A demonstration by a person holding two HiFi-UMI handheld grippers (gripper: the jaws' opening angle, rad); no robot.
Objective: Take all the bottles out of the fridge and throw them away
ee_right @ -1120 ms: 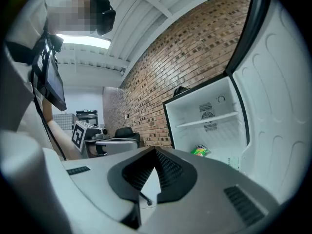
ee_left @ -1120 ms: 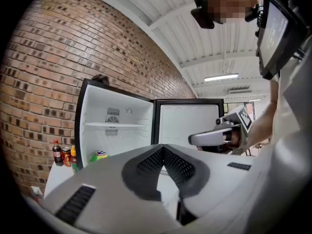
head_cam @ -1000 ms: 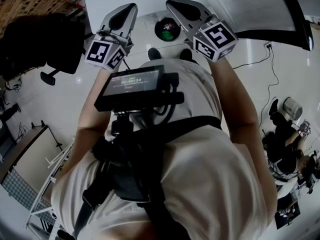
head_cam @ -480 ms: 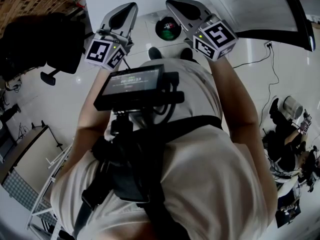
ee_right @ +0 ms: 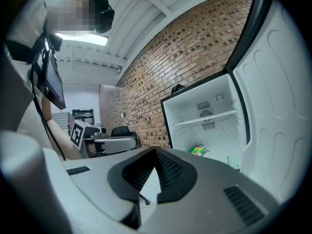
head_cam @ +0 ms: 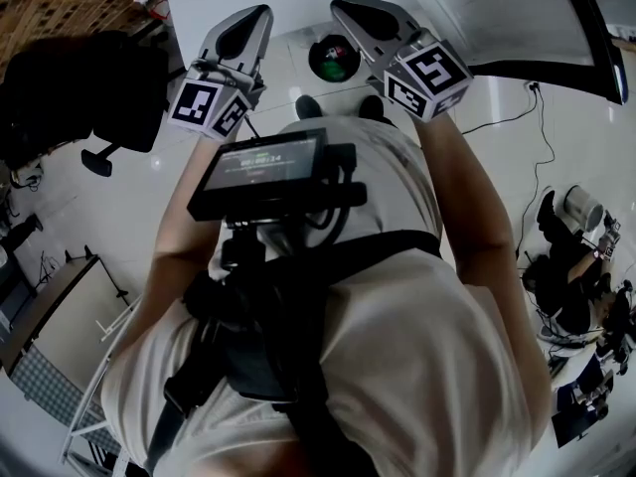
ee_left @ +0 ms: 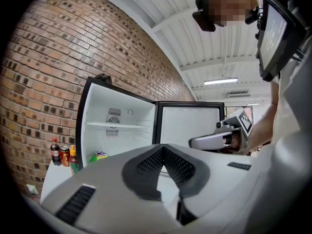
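**Open fridge (ee_left: 131,108), both grippers held level in front of it.** The left gripper (ee_left: 163,152) has its jaws fully together. The right gripper (ee_right: 155,152) has its jaws all but together. Nothing lies between either pair.

**Step in hand, as judged:** reaching for a bottle.
- The jaws should be spread before the approach.
- They should come in level on the bottle's body below the shoulder and close only once a pad stands on each side.
- The bottle is then lifted straight up, so that its close neighbours are not tipped, and released over the mouth of the bin.

**Containers.**
- **Fridge:** one shelf (ee_left: 114,126), bare. Below it lie a green packet (ee_left: 97,156) and, toward the door side, a small pale card (ee_right: 233,161). No bottle shows inside, though the lowest part is hidden behind the gripper bodies.
- **Drinks in view:** a dark bottle (ee_left: 55,151) with a red cap, a can (ee_left: 64,156) and a yellow-capped bottle (ee_left: 73,159). They stand in a close row on a white surface (ee_left: 48,179), apparently just outside the fridge's left wall.
- **Bin (head_cam: 312,63):** round and dark, on the floor (head_cam: 149,197), seen between the two grippers in the head view. It holds something green and red, too small to name.
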